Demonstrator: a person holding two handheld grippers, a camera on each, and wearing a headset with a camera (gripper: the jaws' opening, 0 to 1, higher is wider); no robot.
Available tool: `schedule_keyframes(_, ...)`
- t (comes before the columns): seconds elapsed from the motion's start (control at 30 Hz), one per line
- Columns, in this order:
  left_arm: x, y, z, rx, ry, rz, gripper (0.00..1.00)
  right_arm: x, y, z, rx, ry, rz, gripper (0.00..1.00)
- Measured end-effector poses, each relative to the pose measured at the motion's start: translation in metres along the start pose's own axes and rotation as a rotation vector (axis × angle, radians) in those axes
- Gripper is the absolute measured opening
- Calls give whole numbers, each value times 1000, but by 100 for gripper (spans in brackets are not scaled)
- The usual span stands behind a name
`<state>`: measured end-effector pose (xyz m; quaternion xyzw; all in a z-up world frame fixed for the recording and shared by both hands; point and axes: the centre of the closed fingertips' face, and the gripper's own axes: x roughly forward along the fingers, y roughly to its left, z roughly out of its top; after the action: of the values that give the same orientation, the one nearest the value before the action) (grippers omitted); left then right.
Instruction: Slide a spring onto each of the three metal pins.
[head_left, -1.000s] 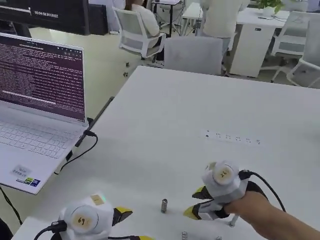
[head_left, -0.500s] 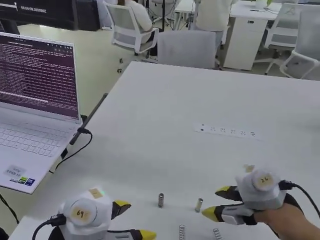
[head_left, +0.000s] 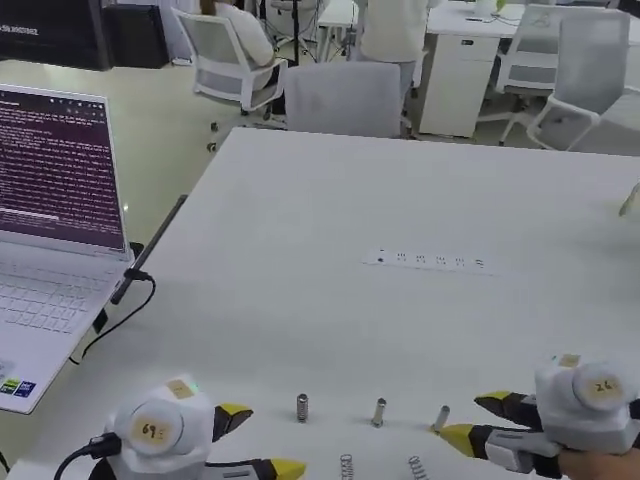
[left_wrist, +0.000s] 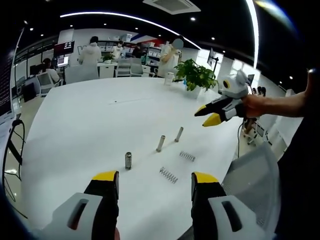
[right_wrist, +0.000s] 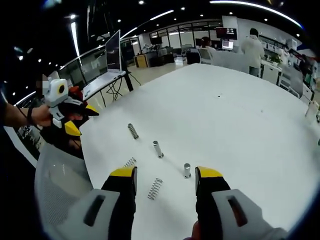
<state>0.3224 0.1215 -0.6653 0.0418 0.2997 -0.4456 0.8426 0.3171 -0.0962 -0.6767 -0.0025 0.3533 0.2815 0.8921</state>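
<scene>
Three short metal pins stand in a row near the table's front edge. The left pin looks ribbed, with a spring around it. The middle pin and the right pin are bare. Two loose springs lie flat in front of them. My left gripper hovers open, left of the pins. My right gripper is open just right of the right pin, holding nothing.
An open laptop with a cable sits on the white table at the left. A flush socket strip lies mid-table. Office chairs and desks stand beyond the far edge. A potted plant is on the table.
My right gripper has drawn back to the right, off the pins, uncovering the middle and right pins. The left gripper has hardly moved. The head camera has shifted.
</scene>
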Motion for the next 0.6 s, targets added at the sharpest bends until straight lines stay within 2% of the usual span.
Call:
schedule_keyframes(0.33, 13, 0, 8, -24, -10, -15, 52, -16, -2, -22, 67, -19, -18, 48)
schedule_keyframes(0.6, 22, -4, 1, -21, 14, -29, 52, -28, -1, -41, 128, -20, -25, 51)
